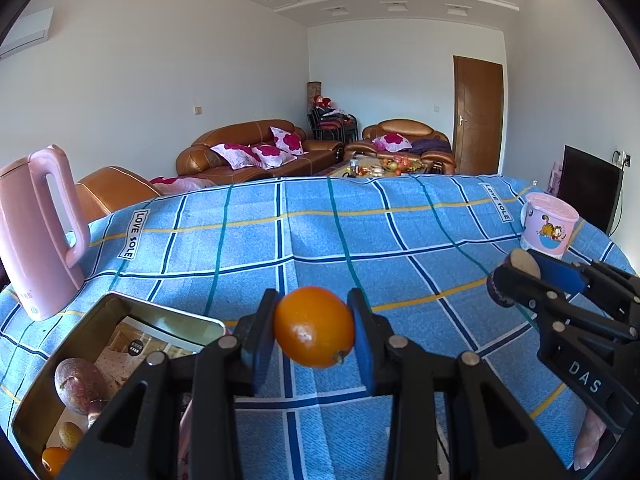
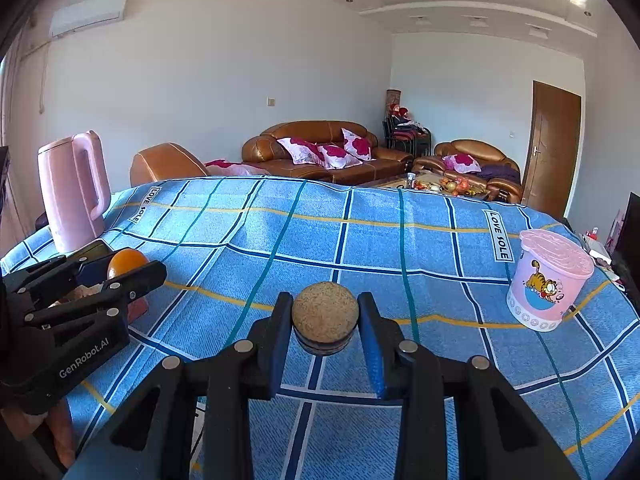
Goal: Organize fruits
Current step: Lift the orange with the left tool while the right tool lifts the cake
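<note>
Jaws of the left gripper (image 1: 314, 326) pinch one round orange fruit (image 1: 314, 326); the right gripper (image 2: 325, 320) pinches one rough tan-brown fruit (image 2: 325, 318).

White walls (image 1: 160, 92), brown leather sofas (image 1: 256, 152), wooden door (image 1: 478, 116).

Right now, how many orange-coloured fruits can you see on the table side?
2. One orange fruit is clamped in the left hand-held gripper; another orange one lies in the metal tin, partly cut off. More may be hidden inside.
</note>
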Demonstrator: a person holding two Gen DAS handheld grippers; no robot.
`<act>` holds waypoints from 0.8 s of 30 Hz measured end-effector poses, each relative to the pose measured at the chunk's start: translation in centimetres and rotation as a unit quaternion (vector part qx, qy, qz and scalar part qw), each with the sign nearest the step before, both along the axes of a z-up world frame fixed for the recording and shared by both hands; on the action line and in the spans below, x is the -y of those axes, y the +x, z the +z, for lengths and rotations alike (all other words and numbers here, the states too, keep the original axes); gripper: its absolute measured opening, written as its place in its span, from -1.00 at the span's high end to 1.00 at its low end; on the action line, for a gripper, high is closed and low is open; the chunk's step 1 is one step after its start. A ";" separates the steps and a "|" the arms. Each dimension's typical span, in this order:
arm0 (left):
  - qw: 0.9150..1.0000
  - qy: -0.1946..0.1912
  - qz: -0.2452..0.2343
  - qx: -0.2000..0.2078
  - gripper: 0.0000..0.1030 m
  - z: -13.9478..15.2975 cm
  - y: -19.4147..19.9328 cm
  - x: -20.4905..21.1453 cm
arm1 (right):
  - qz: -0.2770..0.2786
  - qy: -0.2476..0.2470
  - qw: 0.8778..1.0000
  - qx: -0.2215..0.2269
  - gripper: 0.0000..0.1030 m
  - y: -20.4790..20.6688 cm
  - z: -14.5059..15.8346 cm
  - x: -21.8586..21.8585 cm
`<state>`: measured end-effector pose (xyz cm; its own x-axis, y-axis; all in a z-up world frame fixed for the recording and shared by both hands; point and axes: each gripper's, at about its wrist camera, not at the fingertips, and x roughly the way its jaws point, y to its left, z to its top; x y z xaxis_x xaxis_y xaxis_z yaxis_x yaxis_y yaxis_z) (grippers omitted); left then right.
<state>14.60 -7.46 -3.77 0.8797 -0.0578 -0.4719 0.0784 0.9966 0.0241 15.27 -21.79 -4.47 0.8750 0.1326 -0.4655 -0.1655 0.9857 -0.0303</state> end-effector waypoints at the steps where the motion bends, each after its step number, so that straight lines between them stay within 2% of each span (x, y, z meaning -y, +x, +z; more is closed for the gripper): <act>1: 1.000 0.000 0.000 0.001 0.29 0.0 0.0 0.0 | 0.000 0.001 1.000 0.003 0.32 -0.1 0.0 0.0; 14: 1.000 0.006 0.002 0.029 0.29 0.5 -1.3 0.1 | 0.000 0.018 0.999 0.040 0.32 -1.4 0.5 0.7; 24: 0.999 0.009 -0.006 0.033 0.29 0.6 -1.9 0.2 | 0.009 0.016 0.999 0.049 0.32 -1.9 0.7 0.2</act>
